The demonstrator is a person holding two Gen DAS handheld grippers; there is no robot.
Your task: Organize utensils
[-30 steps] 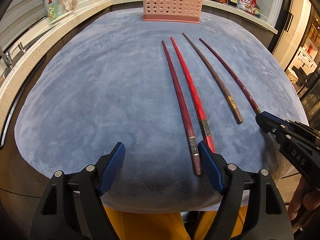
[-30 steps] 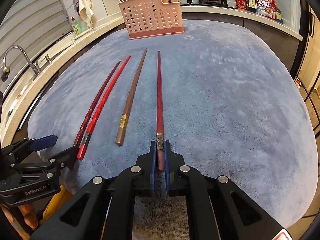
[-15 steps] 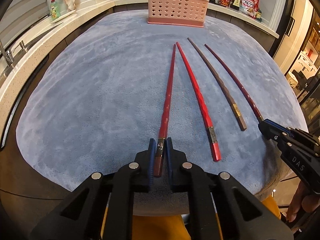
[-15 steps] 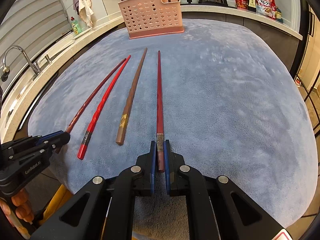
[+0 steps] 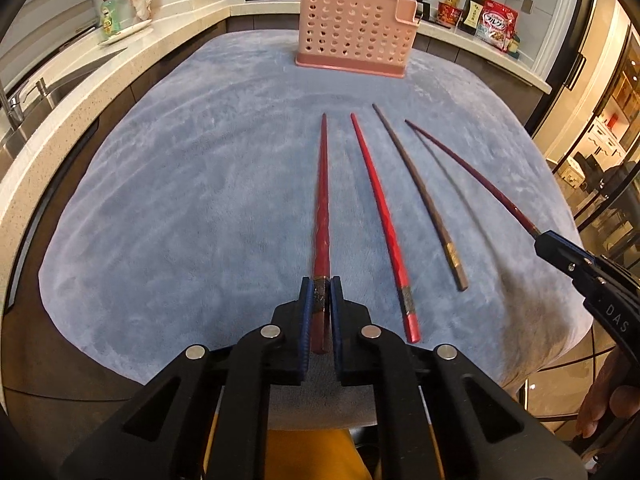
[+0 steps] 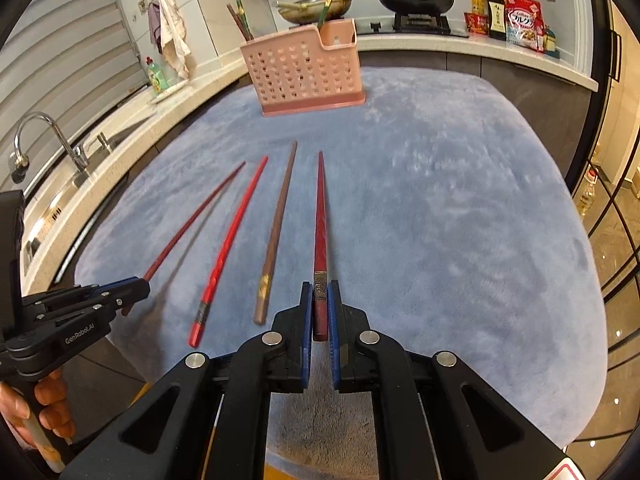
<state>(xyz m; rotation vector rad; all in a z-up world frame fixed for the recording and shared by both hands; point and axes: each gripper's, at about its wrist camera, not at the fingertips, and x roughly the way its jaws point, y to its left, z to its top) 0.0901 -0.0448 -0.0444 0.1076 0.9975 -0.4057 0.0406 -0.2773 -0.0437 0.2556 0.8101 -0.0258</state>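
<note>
My left gripper (image 5: 319, 300) is shut on the thick end of a dark red chopstick (image 5: 321, 200) and holds it lifted above the blue-grey cloth (image 5: 180, 200). My right gripper (image 6: 320, 304) is shut on another dark red chopstick (image 6: 320, 220), also lifted; it shows at the right in the left wrist view (image 5: 472, 176). A bright red chopstick (image 5: 380, 216) and a brown chopstick (image 5: 416, 192) lie on the cloth between them. A pink perforated utensil holder (image 5: 352, 40) stands at the far edge and holds a few chopsticks (image 6: 240, 22).
A counter with a sink and tap (image 6: 48, 140) runs along the left. A green dish soap bottle (image 6: 156, 76), pans on a stove (image 6: 416, 0) and food packets (image 6: 520, 20) sit behind the holder.
My left gripper closed on the leftmost chopstick and lifted it. My right gripper raised its chopstick off the cloth. Both views now sit higher and nearer the holder.
</note>
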